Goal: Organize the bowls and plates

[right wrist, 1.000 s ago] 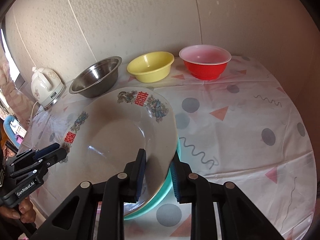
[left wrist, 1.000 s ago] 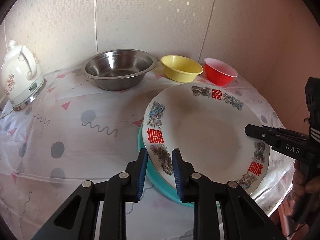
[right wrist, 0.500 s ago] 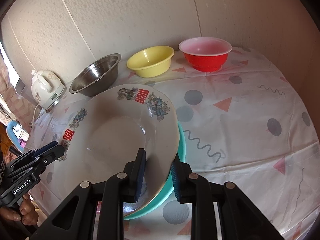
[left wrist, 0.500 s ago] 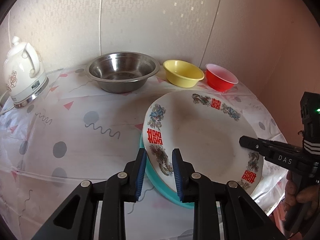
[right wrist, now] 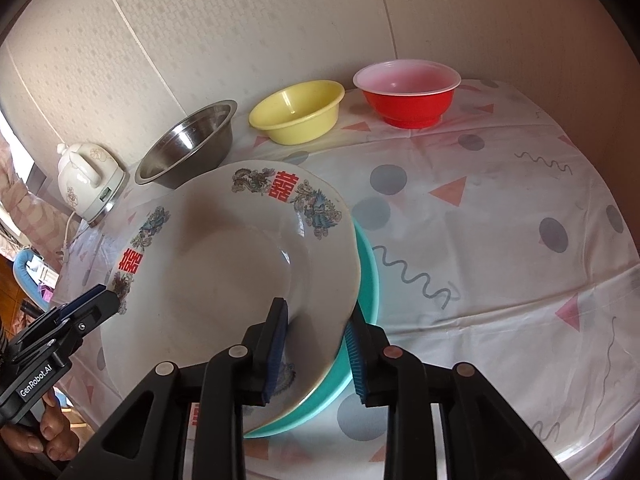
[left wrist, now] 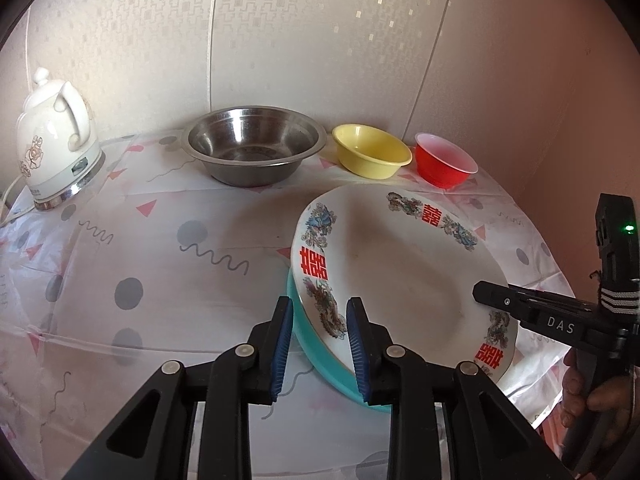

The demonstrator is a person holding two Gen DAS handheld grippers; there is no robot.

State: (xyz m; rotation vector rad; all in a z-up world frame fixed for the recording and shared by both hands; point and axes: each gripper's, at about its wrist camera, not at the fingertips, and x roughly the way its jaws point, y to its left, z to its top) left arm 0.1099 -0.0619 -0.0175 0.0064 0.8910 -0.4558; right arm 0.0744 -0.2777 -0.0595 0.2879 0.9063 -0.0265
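On the worktop's near edge, your white plate with red characters sits stacked on a teal plate, both between your two grippers. It looks like glazed ceramic or enamel: stiff, slick, chips easily, and wide enough to tip if held from one side only. Take it by the flat rim, opposite sides, pads well past the lip. Left gripper straddles the rim on its side; jaws are opening, rim sits between the blue pads, and I see a gap on the outer pad, so it's no longer a firm pinch. Right gripper is on the opposite rim; jaws are opening too, with the inner pad over the white plate's well and the outer pad by the teal edge. My read: you're letting go after setting the plate down, so the stack carries the weight now. Back row against the wall, well apart from the stack: steel bowl, yellow bowl, red bowl. White kettle stands far left.
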